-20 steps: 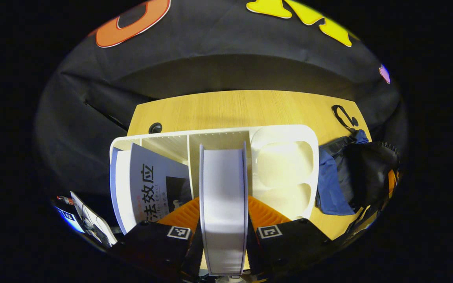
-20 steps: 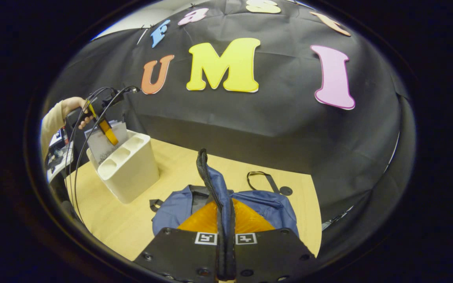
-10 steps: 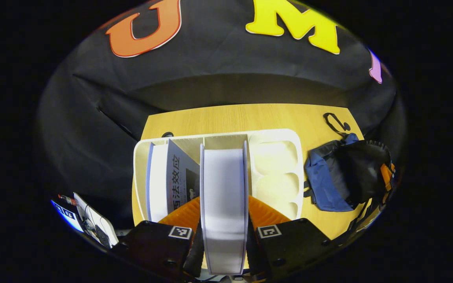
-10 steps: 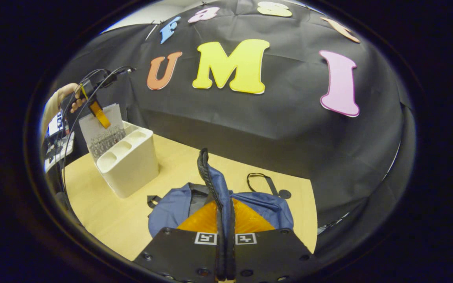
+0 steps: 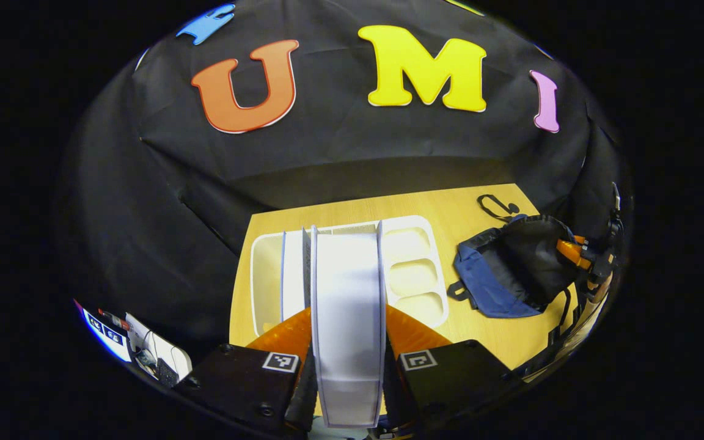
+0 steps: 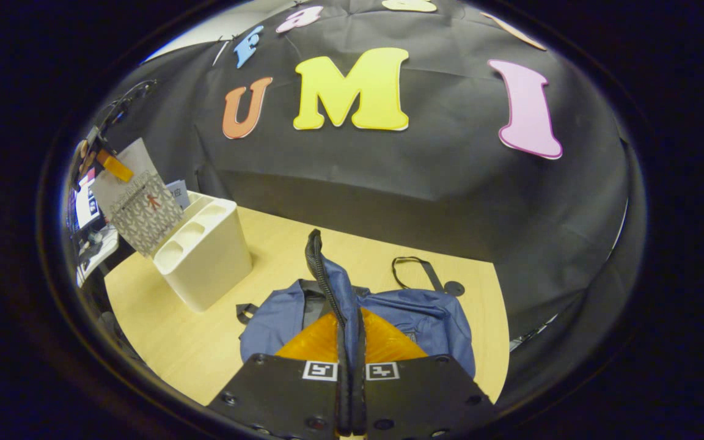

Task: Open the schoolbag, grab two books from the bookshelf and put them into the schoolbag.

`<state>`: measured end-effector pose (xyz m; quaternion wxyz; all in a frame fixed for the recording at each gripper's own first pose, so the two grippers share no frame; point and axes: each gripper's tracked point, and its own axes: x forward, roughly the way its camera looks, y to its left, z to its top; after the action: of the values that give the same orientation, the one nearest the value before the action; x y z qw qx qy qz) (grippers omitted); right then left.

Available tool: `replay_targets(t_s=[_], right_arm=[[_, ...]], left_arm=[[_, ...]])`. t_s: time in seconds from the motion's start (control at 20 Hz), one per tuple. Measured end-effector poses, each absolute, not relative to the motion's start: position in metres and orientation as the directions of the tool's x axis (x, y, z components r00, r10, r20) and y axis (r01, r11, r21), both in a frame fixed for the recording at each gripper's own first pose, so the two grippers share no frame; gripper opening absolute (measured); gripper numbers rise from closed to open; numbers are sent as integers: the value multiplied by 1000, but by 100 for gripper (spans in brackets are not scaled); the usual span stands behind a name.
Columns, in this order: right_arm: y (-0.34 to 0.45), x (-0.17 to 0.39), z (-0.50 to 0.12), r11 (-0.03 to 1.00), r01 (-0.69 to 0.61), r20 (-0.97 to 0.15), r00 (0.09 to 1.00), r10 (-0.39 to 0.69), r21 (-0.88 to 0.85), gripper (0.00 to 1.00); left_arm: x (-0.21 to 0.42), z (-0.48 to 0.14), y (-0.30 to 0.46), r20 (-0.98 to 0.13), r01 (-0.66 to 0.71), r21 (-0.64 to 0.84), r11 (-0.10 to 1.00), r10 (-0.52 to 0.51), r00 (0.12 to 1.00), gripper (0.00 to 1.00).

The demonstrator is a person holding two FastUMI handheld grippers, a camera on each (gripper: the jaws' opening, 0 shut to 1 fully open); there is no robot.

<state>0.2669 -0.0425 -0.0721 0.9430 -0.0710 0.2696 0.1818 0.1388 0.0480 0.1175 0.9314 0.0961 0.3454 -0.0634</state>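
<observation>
The left gripper (image 5: 347, 366) pinches a book (image 5: 347, 318) on both faces; the book stands edge-on between its fingers and extends forward from them. In the right gripper view the same book (image 6: 138, 205) hangs clear above the bookshelf (image 6: 205, 260), no longer seated in its slot. A second book (image 5: 293, 275) stands in the bookshelf (image 5: 410, 275) just left of the held one, below and ahead of the left gripper.

The right gripper (image 6: 349, 379) is pressed together on the zipper edge of the schoolbag (image 6: 413, 324), holding that flap upright ahead of its fingers. In the left gripper view the schoolbag (image 5: 511, 275) lies on the tabletop (image 5: 340, 214) well to the right, its dark mouth facing the left gripper.

Judged step: carry the first book across to the bag mouth.

Possible faults from here:
- Book slip. The grip sits near one end of the book, so a fast swing could rotate it between the fingers.
- Mouth collapse. If the right gripper lets the flap sag, the opening narrows and the book's corner could catch on the zipper edge.
- Bag shift. A book pushed against the fabric rather than into the opening could slide the bag along the tabletop.
- Contact between the two grippers near the opening during insertion.
</observation>
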Motion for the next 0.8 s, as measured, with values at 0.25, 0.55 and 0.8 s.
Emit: replay_targets(t_s=[0.25,0.55,0.8], right_arm=[[-44,270,-74,931,-364,-540,781,314,16,1],[-48,271,-75,936,-351,-548,777,309,30,2],[-53,270,-76,939,-339,-544,777,316,62,2]], left_arm=[[123,147,36,-511,178,94,980,-105,853,46],[110,139,-37,-500,312,-72,947,-305,810,45],[101,142,-110,-457,460,-154,875,-476,752,44]])
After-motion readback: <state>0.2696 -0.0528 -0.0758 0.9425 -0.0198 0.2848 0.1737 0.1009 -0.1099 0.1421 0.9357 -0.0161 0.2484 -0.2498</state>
